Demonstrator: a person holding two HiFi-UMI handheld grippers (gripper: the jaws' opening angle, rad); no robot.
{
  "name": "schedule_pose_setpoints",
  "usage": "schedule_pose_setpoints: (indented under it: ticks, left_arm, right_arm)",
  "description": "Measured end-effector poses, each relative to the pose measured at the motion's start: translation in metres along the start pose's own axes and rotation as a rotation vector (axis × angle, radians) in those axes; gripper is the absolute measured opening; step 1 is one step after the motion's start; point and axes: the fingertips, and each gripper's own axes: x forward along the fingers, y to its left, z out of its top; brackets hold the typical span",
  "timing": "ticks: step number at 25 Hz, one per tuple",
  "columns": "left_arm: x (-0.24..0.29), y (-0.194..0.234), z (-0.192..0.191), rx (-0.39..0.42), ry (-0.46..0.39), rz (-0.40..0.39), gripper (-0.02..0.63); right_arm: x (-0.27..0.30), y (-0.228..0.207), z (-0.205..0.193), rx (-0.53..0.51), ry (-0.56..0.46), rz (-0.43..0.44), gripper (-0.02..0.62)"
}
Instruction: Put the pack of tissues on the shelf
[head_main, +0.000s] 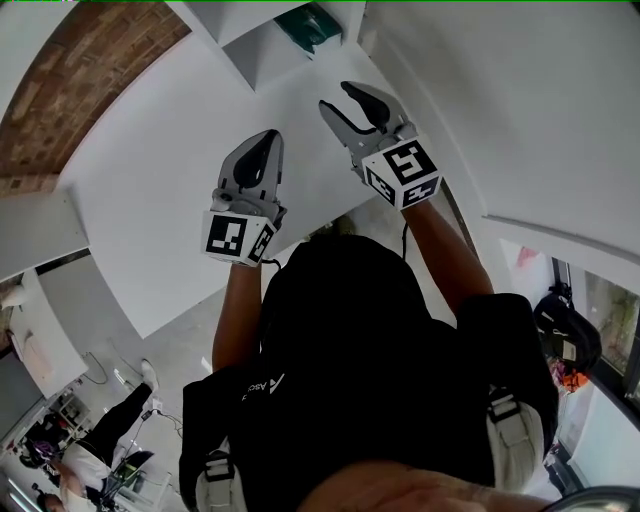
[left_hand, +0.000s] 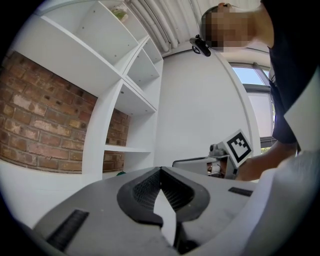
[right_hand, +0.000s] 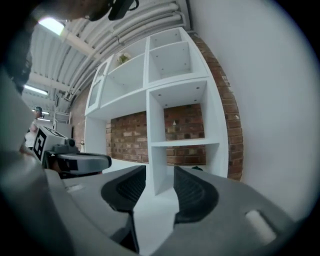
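A teal-green pack of tissues (head_main: 310, 25) lies inside a compartment of the white shelf unit (head_main: 250, 55). It shows only as a small green patch in the left gripper view (left_hand: 120, 173) and in the right gripper view (right_hand: 198, 168). My right gripper (head_main: 337, 97) is held over the white surface short of that compartment. Its jaws stand apart with nothing between them, and in the right gripper view (right_hand: 160, 172) a shelf upright shows through the gap. My left gripper (head_main: 268, 135) hangs lower and to the left, jaws together and empty, as its own view (left_hand: 160, 171) shows.
A brick wall (right_hand: 130, 135) backs the open shelf compartments. A plain white wall (head_main: 540, 110) rises on the right. A white tabletop (head_main: 150, 200) spreads under both grippers. Another person (head_main: 100, 450) stands on the floor at the lower left.
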Motion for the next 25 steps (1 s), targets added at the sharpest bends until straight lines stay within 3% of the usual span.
schedule_pose_setpoints:
  ticks: [10, 14, 25]
  left_arm:
    - [-0.017, -0.038, 0.038, 0.030, -0.086, -0.047, -0.002]
    - [-0.019, -0.047, 0.043, 0.034, -0.101, -0.060, -0.002]
    - [-0.025, -0.057, 0.045, 0.039, -0.105, -0.064, -0.002]
  right_arm:
    - [-0.061, 0.067, 0.040, -0.014, -0.204, 0.092, 0.004]
    - [-0.069, 0.081, 0.042, -0.036, -0.222, 0.128, 0.002]
    - [-0.072, 0.082, 0.039, -0.017, -0.226, 0.119, 0.000]
